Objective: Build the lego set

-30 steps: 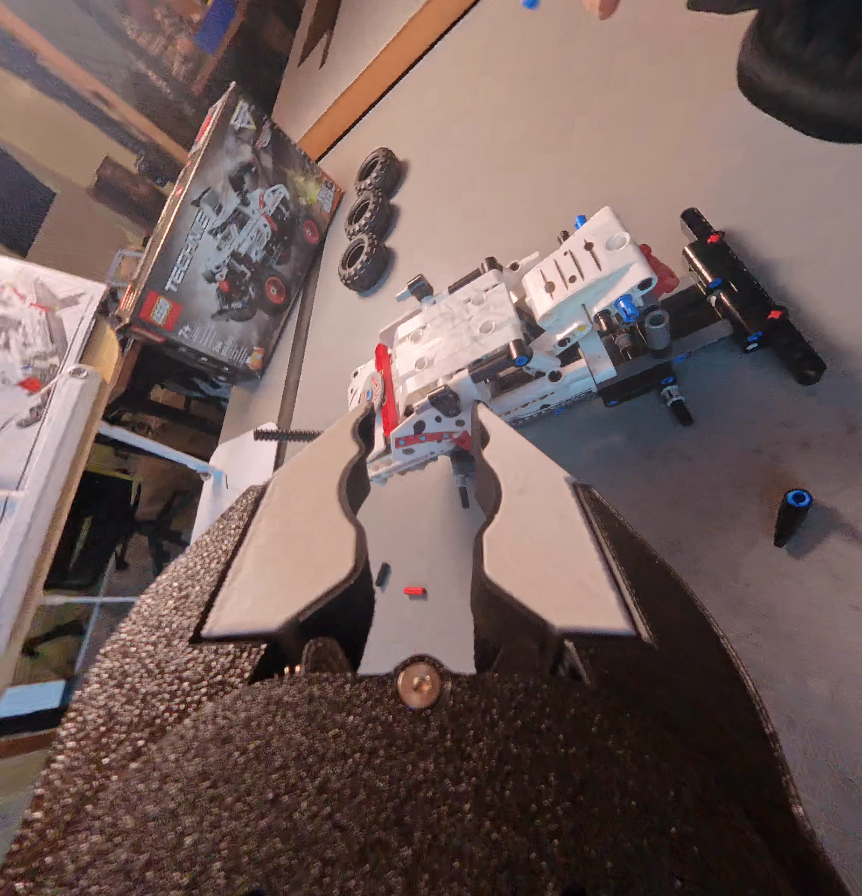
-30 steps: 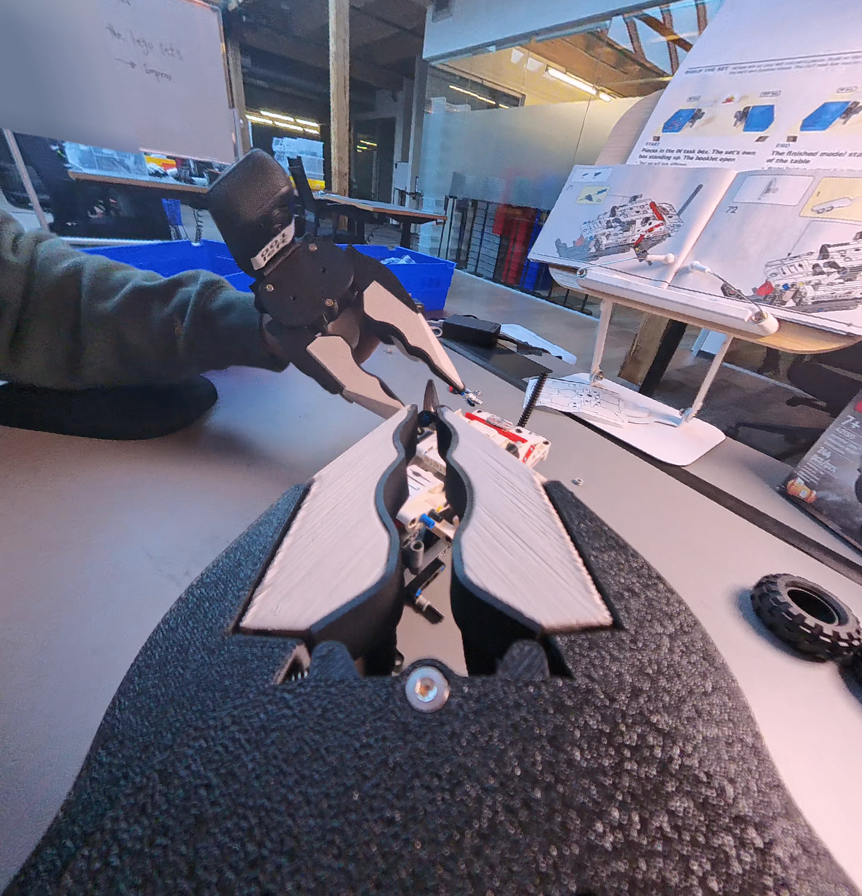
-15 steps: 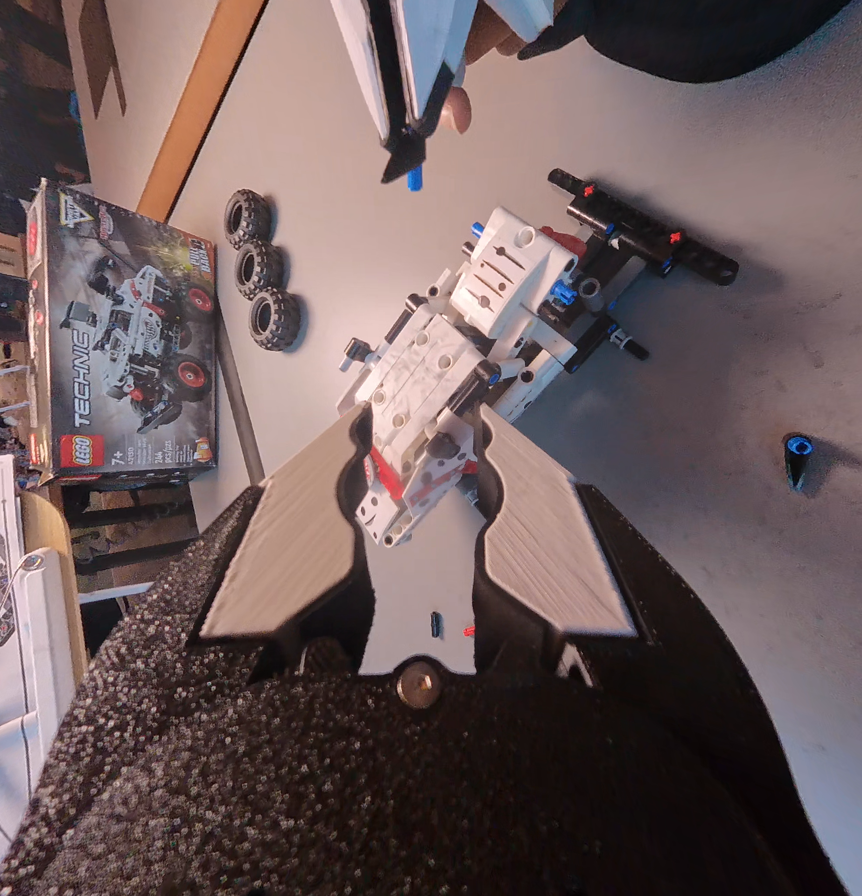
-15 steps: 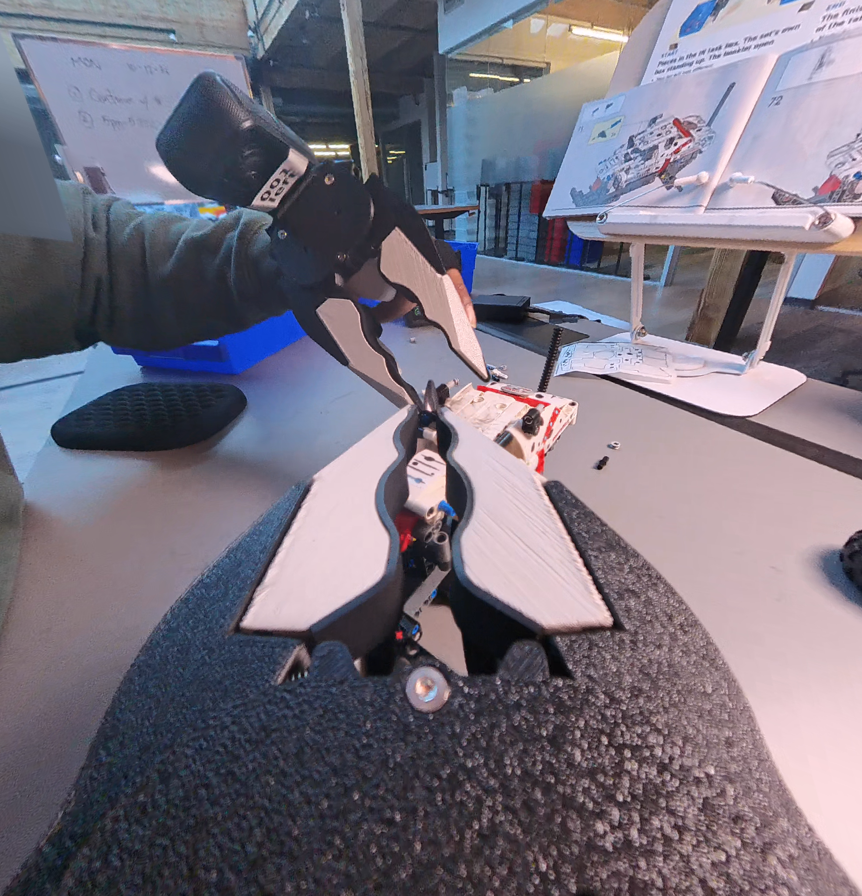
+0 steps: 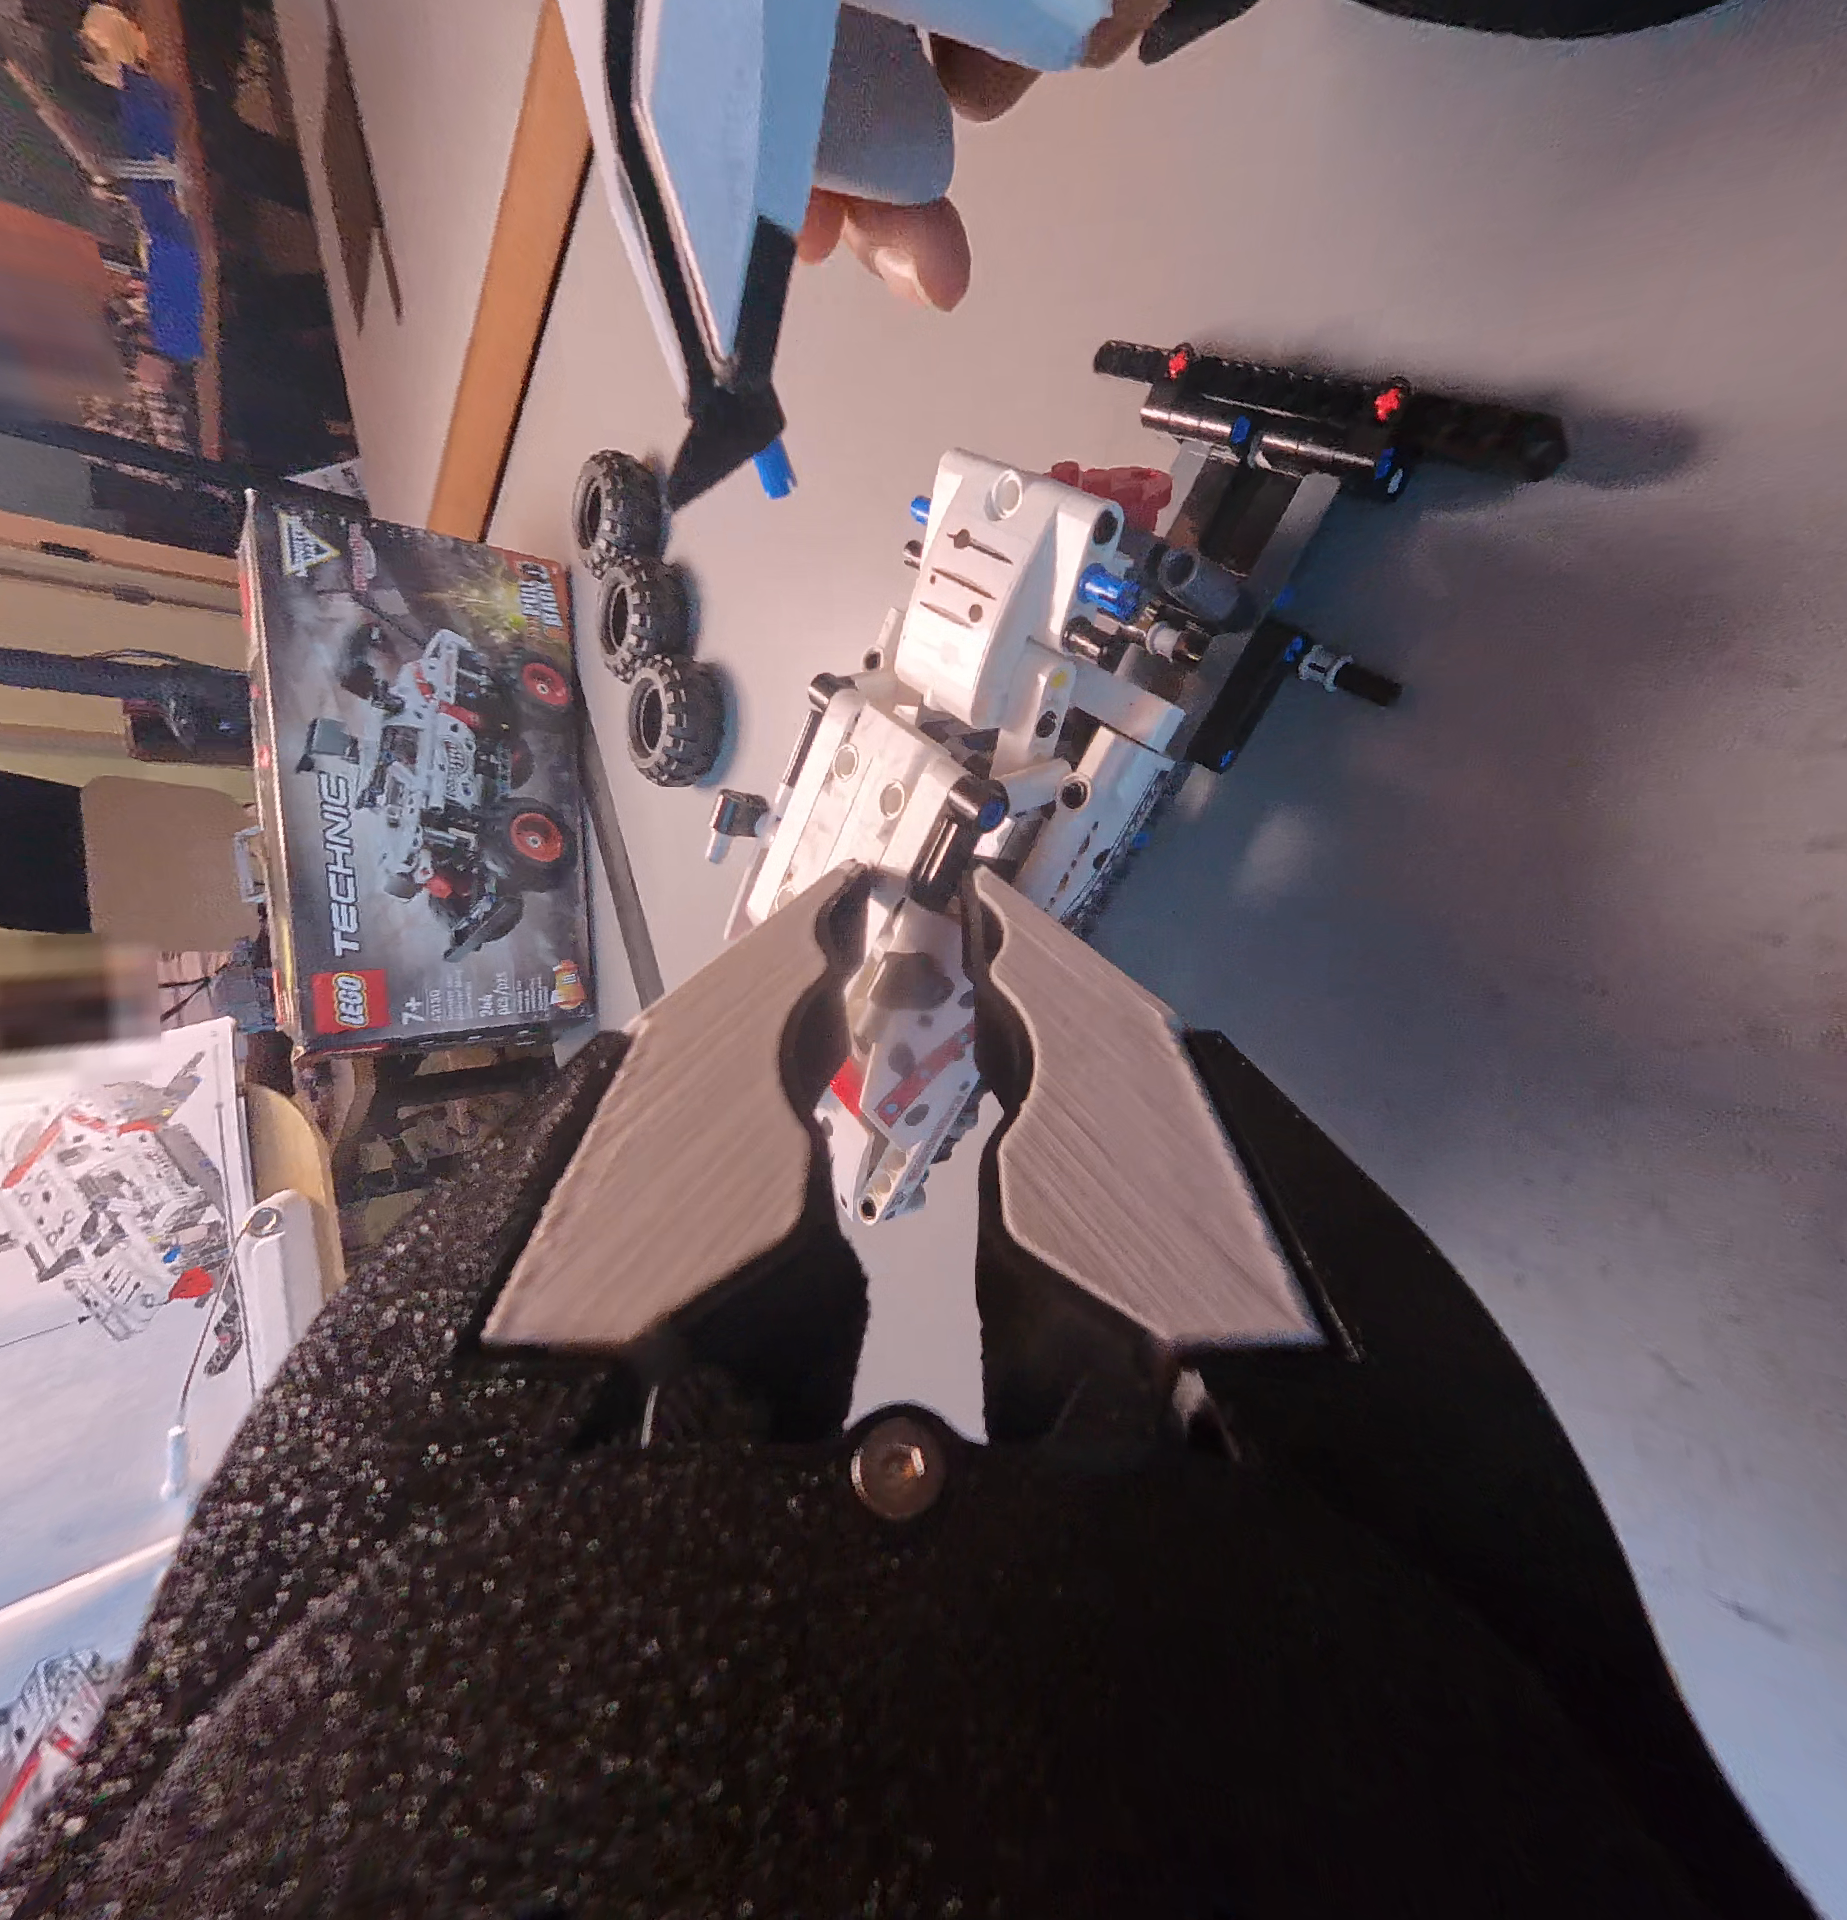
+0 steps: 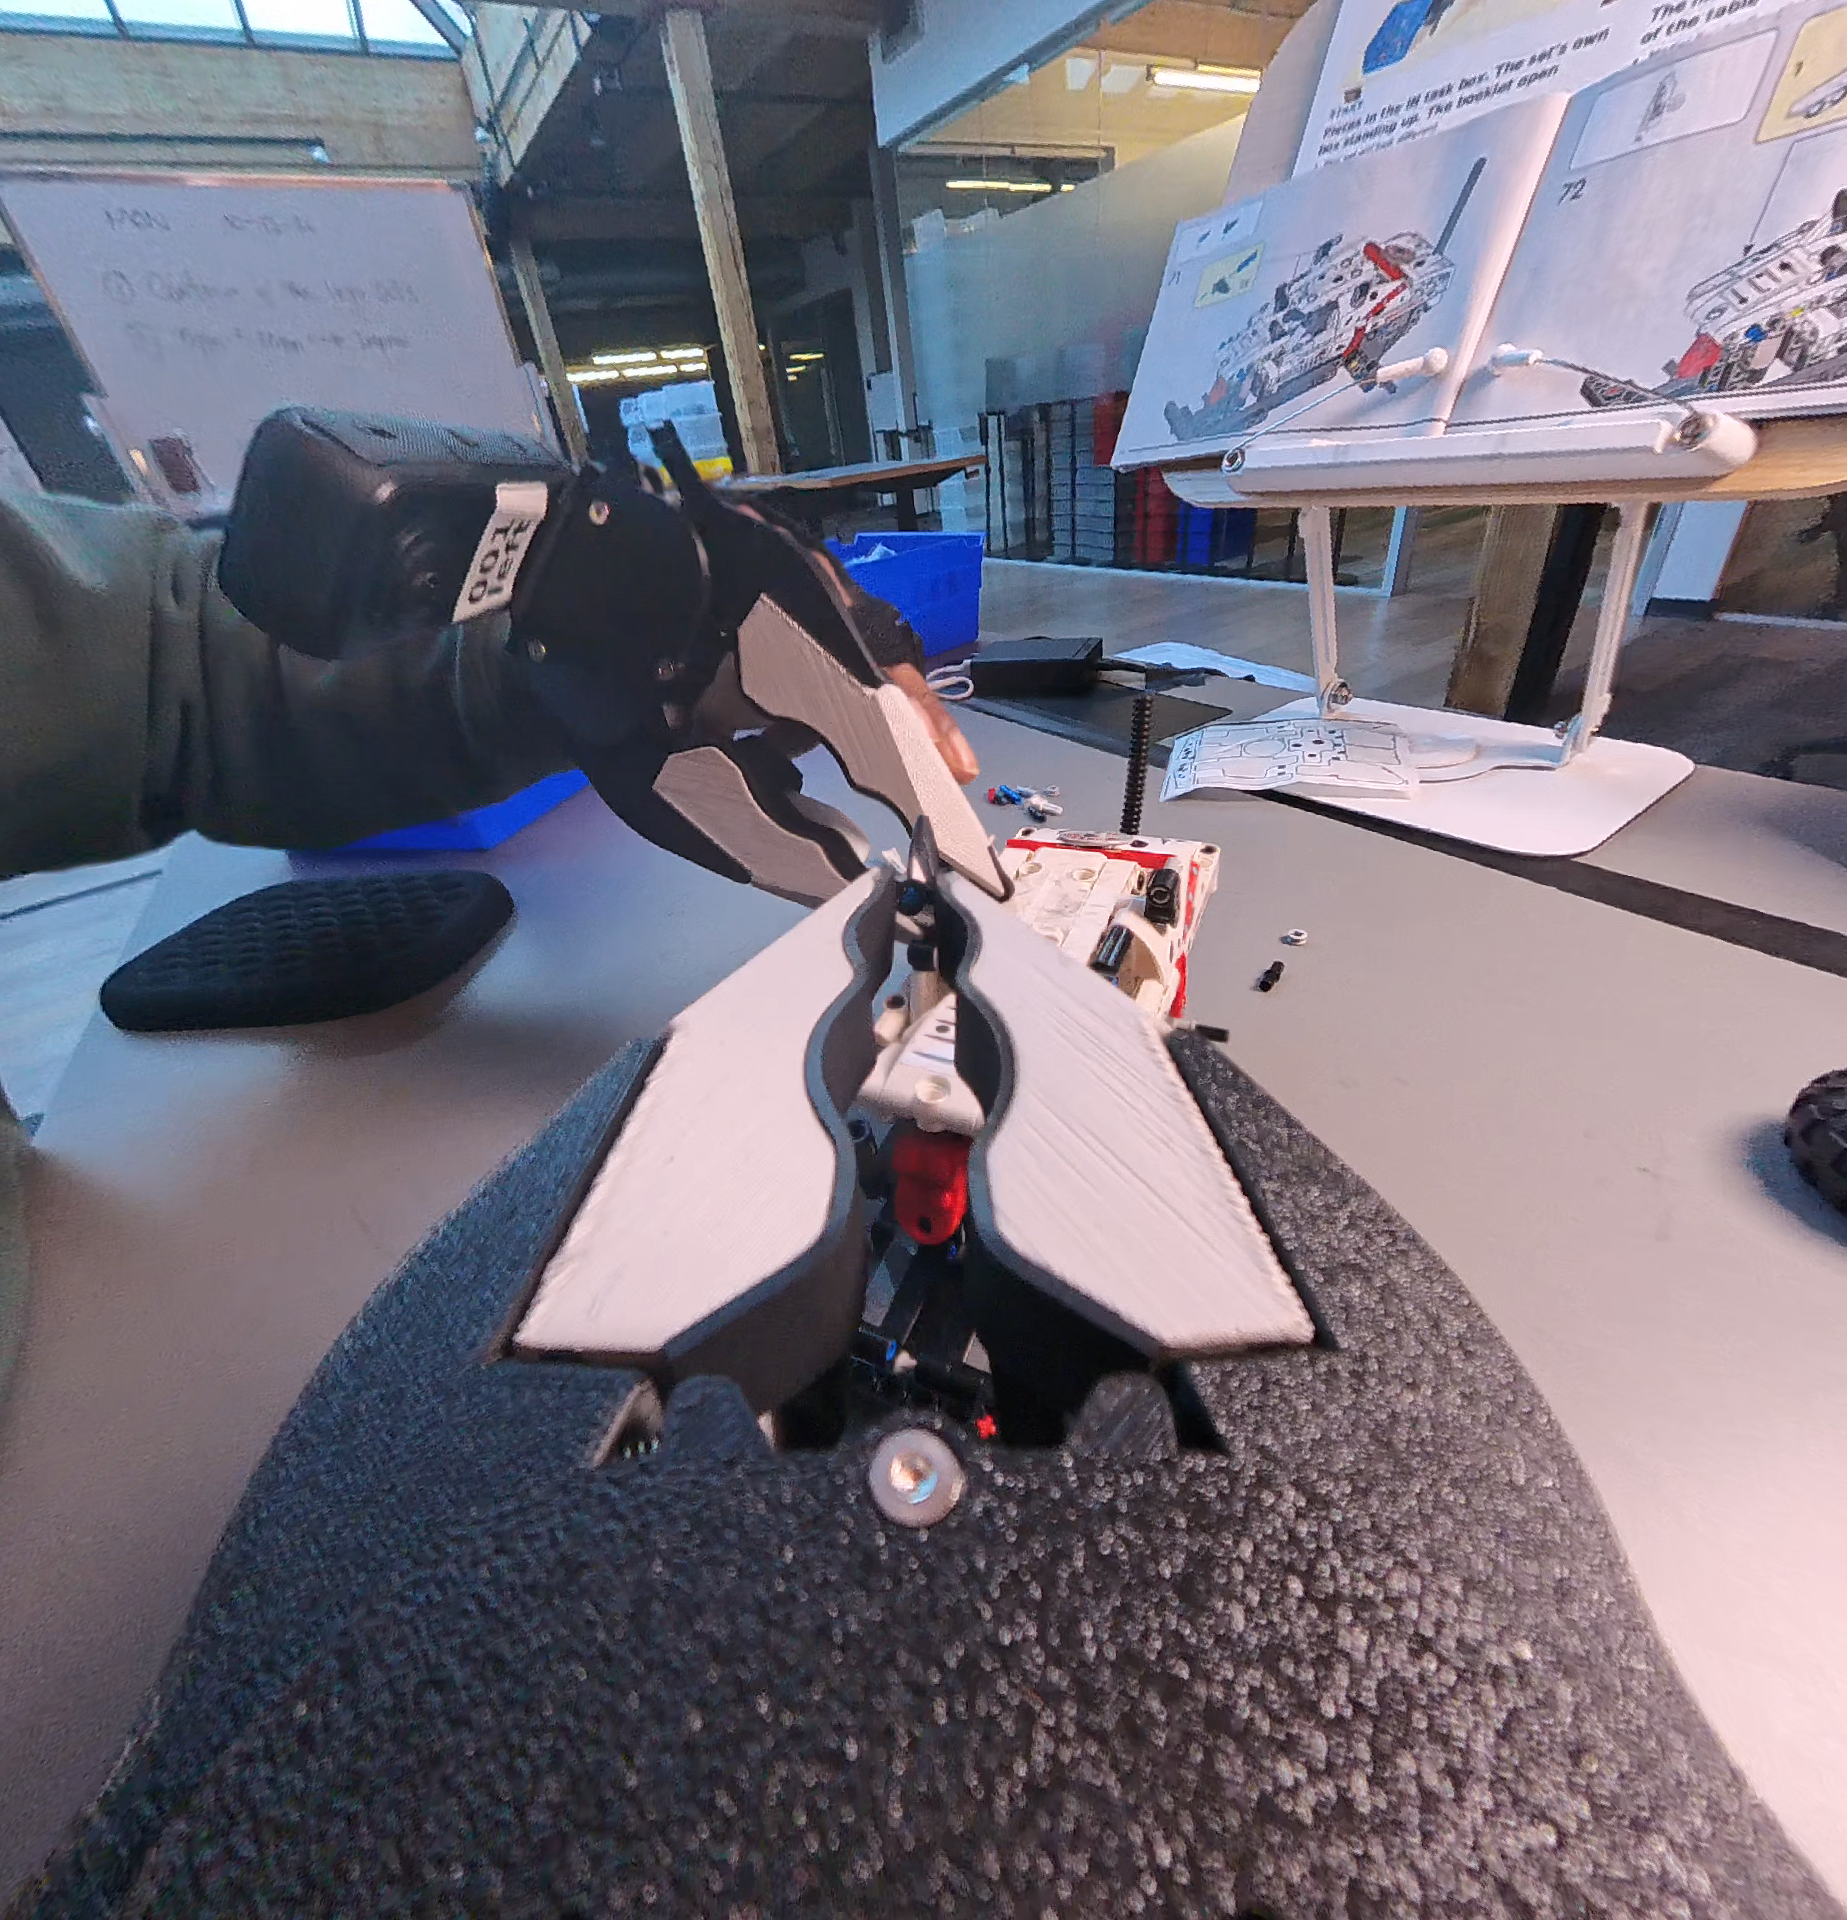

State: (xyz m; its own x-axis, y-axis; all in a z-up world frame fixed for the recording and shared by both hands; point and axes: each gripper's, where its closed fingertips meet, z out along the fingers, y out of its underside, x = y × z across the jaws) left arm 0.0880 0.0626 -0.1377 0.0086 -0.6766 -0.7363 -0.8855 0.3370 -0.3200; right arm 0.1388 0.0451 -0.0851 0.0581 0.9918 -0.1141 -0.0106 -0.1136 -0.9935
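Note:
A part-built white Lego truck [image 5: 1002, 613] with red and black parts lies on the grey table; it also shows in the right wrist view [image 6: 1106, 894]. My left gripper [image 5: 917, 883] is closed on the truck's spotted front end, which sits between the fingers. My right gripper [image 6: 924, 883] is shut on a small blue pin [image 5: 773, 473] and hovers just above the truck's rear half. In the left wrist view the right gripper [image 5: 732, 447] hangs above the table beside the truck. The left gripper's fingers [image 6: 867, 738] slant down onto the truck.
Three black tyres [image 5: 649, 623] lie next to the Lego box [image 5: 420, 790]. An instruction booklet on a white stand [image 6: 1470, 291] is at the back right. A black pad [image 6: 306, 945], a blue bin [image 6: 898, 582] and small loose parts [image 6: 1023, 795] lie on the table. The grippers' ends are close to 8 cm from one another.
My left gripper moved forward over the truck's front and its fingers narrowed onto it. My right gripper came in with the blue pin, closer to the truck.

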